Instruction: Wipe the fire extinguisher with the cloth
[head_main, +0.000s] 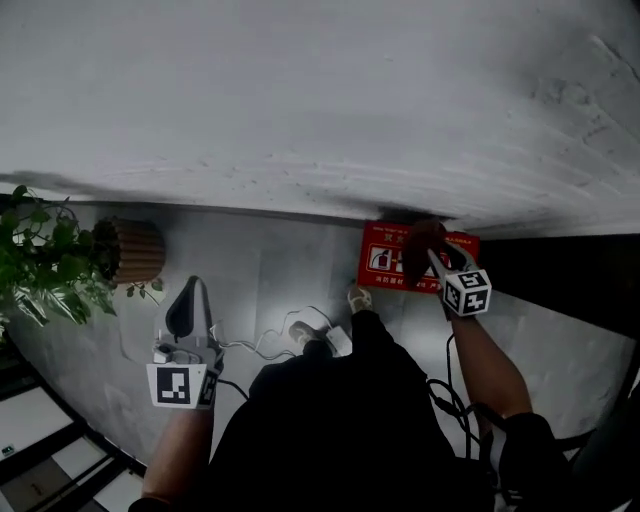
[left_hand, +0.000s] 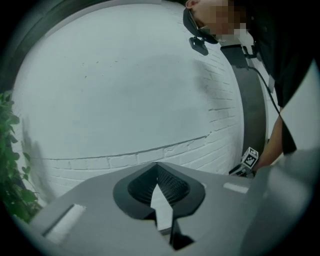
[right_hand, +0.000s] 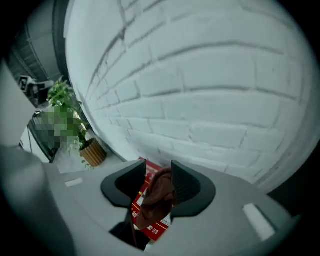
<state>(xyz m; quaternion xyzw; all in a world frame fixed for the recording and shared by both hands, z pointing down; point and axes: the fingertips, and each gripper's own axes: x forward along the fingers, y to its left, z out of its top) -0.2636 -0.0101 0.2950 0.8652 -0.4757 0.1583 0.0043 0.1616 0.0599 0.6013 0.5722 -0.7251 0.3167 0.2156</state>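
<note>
A red fire extinguisher box (head_main: 385, 262) stands on the floor against the white brick wall; in the right gripper view the box (right_hand: 149, 176) shows between the jaws. My right gripper (head_main: 428, 250) hovers just over it. Its jaws (right_hand: 158, 171) stand wide, and a brown cloth (right_hand: 157, 197) hangs between them against the right-hand finger, with a gap on the other side. In the head view the cloth (head_main: 420, 238) covers the box's top. My left gripper (head_main: 190, 285) is held out low to the left, away from the box, its jaws (left_hand: 157, 167) shut on nothing.
A leafy plant (head_main: 40, 262) in a ribbed round pot (head_main: 135, 250) stands by the wall at the left. A white power strip (head_main: 312, 335) with cables lies on the floor in front of my feet. A dark panel (head_main: 570, 270) runs along the right.
</note>
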